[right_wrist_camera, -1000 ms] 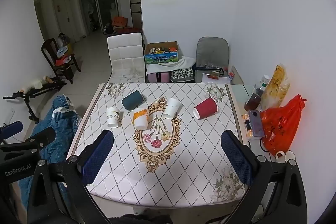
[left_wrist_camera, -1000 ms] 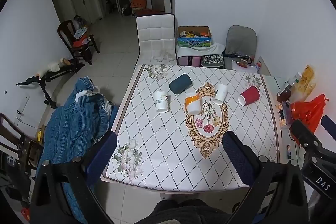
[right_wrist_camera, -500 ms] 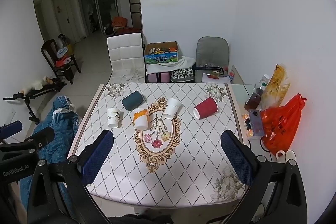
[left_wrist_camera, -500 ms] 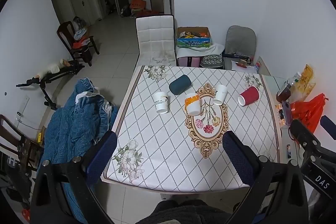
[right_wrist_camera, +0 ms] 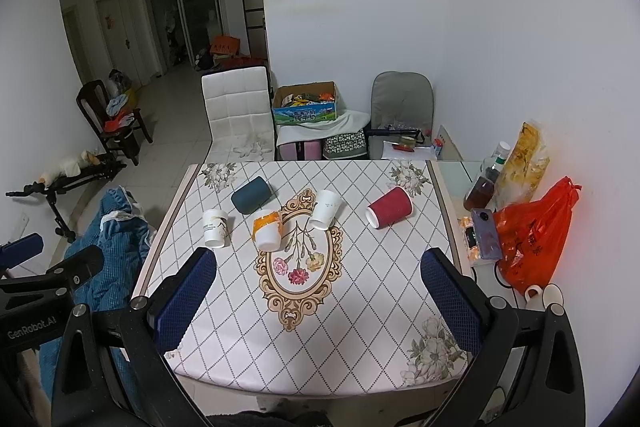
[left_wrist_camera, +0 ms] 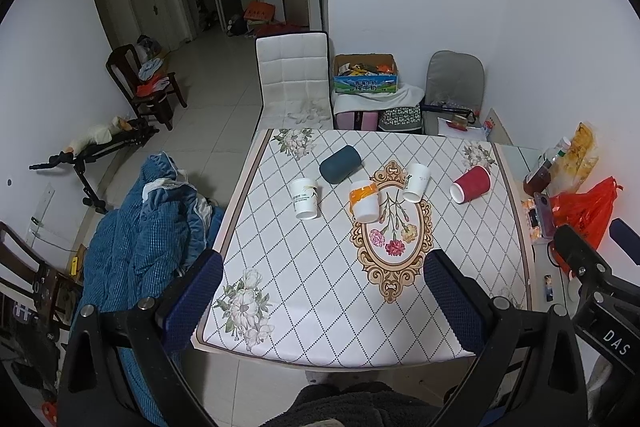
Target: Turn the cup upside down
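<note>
Left gripper (left_wrist_camera: 320, 291), right gripper (right_wrist_camera: 320, 287): both released, empty, high above counter (right_wrist_camera: 360, 307). Pre-approach step. Next called for descent, side-on grasp of red cup (right_wrist_camera: 390, 207).

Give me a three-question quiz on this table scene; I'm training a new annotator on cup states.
1. True or false: the left tool is shut on a cup.
2. How many cups are on the table?
3. Which cup lies farthest right? A) dark teal cup B) red cup C) orange-banded cup

Key
1. False: both tools, the right tool included, are open and hold nothing.
2. Five.
3. B
</note>
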Demonstrator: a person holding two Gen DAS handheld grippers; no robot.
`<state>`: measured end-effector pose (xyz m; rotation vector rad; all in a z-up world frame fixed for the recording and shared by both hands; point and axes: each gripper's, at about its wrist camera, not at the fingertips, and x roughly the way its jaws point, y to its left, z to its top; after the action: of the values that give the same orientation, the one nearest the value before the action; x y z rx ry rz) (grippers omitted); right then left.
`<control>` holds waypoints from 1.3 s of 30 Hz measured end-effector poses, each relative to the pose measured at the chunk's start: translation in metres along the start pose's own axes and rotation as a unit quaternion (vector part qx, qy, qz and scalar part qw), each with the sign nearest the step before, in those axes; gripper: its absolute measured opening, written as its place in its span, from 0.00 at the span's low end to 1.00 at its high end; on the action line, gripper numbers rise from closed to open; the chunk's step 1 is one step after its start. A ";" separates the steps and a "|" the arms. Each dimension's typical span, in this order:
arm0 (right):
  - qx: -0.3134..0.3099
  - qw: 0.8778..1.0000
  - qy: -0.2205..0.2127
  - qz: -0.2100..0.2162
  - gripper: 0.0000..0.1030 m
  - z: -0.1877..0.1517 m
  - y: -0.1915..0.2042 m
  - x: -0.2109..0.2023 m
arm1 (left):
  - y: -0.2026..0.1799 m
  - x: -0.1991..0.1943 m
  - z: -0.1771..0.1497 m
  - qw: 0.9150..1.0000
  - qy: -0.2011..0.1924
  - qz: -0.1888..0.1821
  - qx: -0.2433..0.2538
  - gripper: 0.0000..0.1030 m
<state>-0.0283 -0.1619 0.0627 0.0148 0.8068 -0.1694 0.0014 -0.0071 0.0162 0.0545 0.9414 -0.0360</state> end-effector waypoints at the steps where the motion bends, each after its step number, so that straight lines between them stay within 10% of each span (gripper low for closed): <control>1: 0.000 1.000 0.000 0.000 1.00 0.000 0.000 -0.001 | -0.001 -0.001 0.001 1.000 0.000 0.000 0.000 1.00; 39: 0.001 1.000 -0.002 0.002 1.00 0.006 0.006 -0.009 | -0.012 -0.008 0.016 1.000 -0.010 -0.002 -0.001 1.00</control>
<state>-0.0293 -0.1554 0.0732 0.0186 0.8018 -0.1670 0.0085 -0.0202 0.0317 0.0513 0.9215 -0.0394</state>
